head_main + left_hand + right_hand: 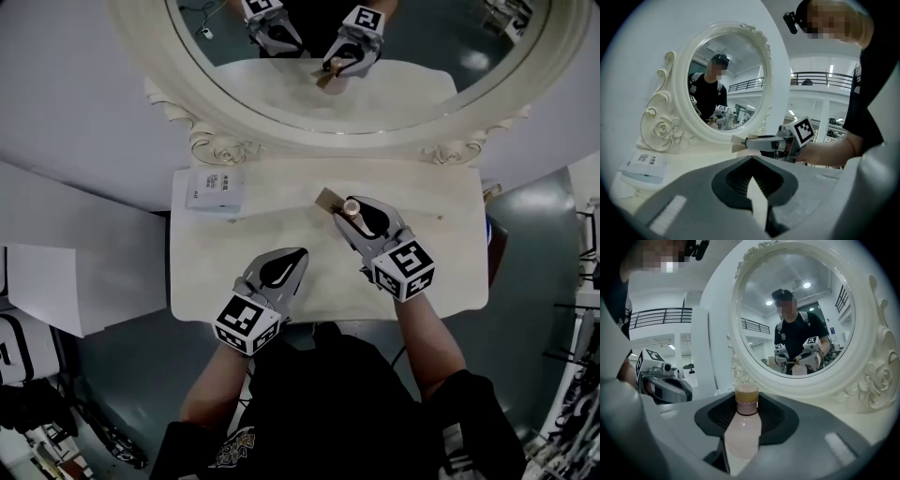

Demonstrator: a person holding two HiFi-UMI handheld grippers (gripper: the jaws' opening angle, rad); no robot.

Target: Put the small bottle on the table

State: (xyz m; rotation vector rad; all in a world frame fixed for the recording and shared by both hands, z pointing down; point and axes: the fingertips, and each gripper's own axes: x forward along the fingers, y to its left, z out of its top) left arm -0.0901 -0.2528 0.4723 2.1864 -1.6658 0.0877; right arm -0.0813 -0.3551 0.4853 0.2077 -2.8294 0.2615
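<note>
1. White table (441,281): my right gripper (344,212) clamps the small bottle (742,427) toward 12 o'clock; only that gripper's view shows its body.
2. Left gripper (296,255) closed, empty; bare table at 9 o'clock.

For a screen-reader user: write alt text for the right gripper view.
The right gripper is shut on a small bottle, pale pink with a tan cap, seen close up. Behind it stands an ornate white oval mirror reflecting the person holding both grippers; the left gripper shows at the left edge.
</note>
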